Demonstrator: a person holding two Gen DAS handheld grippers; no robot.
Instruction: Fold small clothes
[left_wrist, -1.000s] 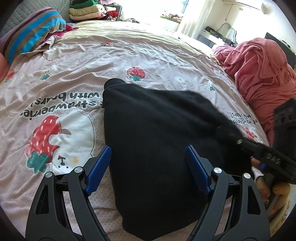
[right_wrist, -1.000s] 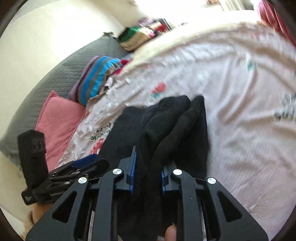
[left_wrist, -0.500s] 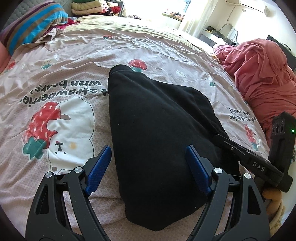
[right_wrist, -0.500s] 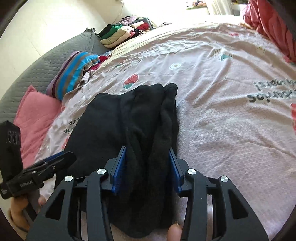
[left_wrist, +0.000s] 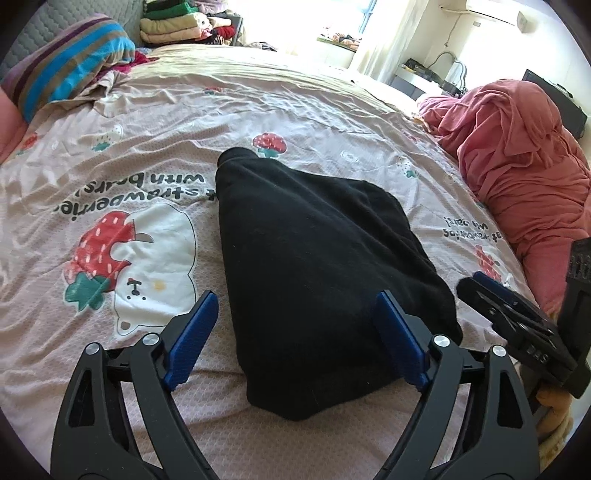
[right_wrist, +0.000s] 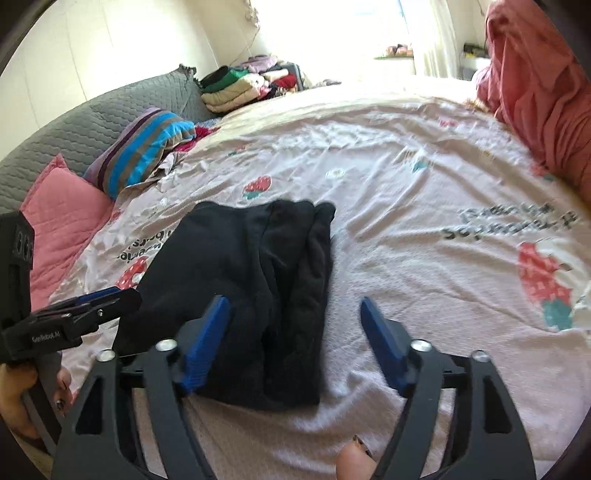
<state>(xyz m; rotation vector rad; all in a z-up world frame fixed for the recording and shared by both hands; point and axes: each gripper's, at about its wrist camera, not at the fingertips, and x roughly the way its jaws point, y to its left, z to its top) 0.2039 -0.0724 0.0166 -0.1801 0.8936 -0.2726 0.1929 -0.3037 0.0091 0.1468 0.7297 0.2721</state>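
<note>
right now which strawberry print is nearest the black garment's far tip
The small strawberry just beyond the black garment's tip; the big strawberry with the bear lies off to its left.

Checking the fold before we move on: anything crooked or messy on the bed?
The black garment is folded unevenly: one side bunches in loose ridges and the shape tapers at the far end. Both grippers, left and right, are open and off it. The bedsheet is wrinkled, nothing spilled.

Strawberry-print bed cover (left_wrist: 295, 110), black folded garment (left_wrist: 314, 258) flat mid-bed, striped pillow (left_wrist: 70, 55), red clothes heap (left_wrist: 524, 166) alongside.
</note>
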